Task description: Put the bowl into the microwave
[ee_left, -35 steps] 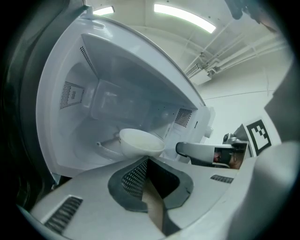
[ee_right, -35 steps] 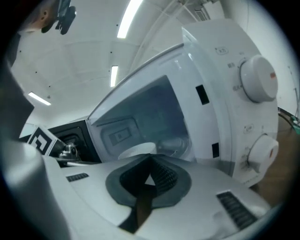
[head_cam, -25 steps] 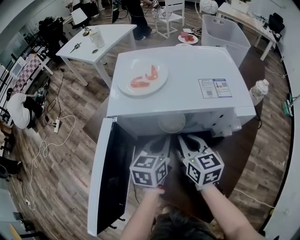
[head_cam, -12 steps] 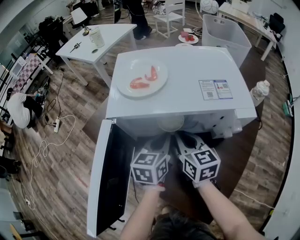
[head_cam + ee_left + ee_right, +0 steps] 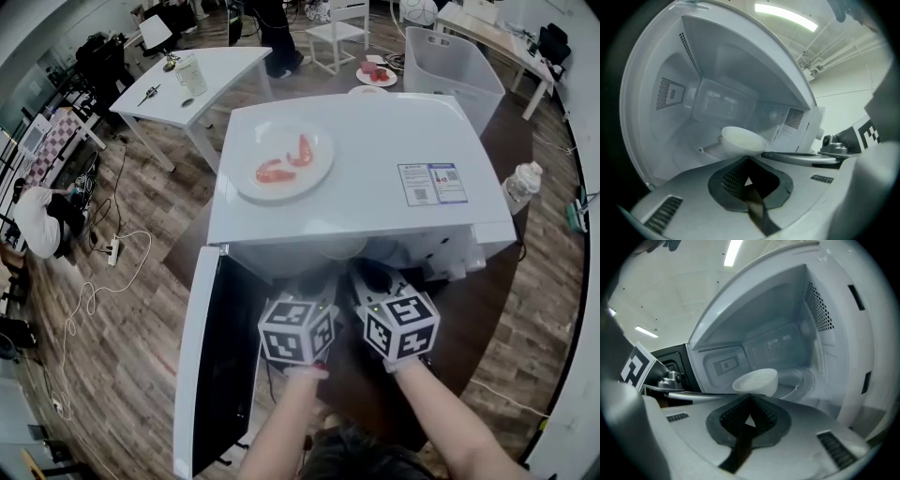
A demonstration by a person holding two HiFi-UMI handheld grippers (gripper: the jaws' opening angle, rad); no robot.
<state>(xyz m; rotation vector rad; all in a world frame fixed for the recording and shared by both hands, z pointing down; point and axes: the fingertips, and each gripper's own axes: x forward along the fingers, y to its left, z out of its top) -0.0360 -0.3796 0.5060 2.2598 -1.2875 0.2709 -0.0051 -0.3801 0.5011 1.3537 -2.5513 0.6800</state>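
Observation:
The white bowl (image 5: 742, 140) hangs just inside the open microwave (image 5: 366, 169), a little above its floor. In the head view only a sliver of the bowl's rim (image 5: 339, 249) shows under the microwave's top edge. My left gripper (image 5: 749, 158) is shut on the bowl's near rim from the left. My right gripper (image 5: 750, 397) is shut on the same rim of the bowl (image 5: 757, 379) from the right. Seen from the head, the left gripper (image 5: 317, 279) and the right gripper (image 5: 367, 274) sit side by side at the microwave's mouth.
The microwave door (image 5: 220, 361) swings open to the left. A white plate (image 5: 284, 161) with red pieces rests on the microwave's top. A plastic bottle (image 5: 521, 183) stands at the right, with a white bin (image 5: 448, 61) and a white table (image 5: 202, 80) beyond.
Both grippers have pushed forward with the bowl. More of the bowl is now hidden under the microwave's top edge.

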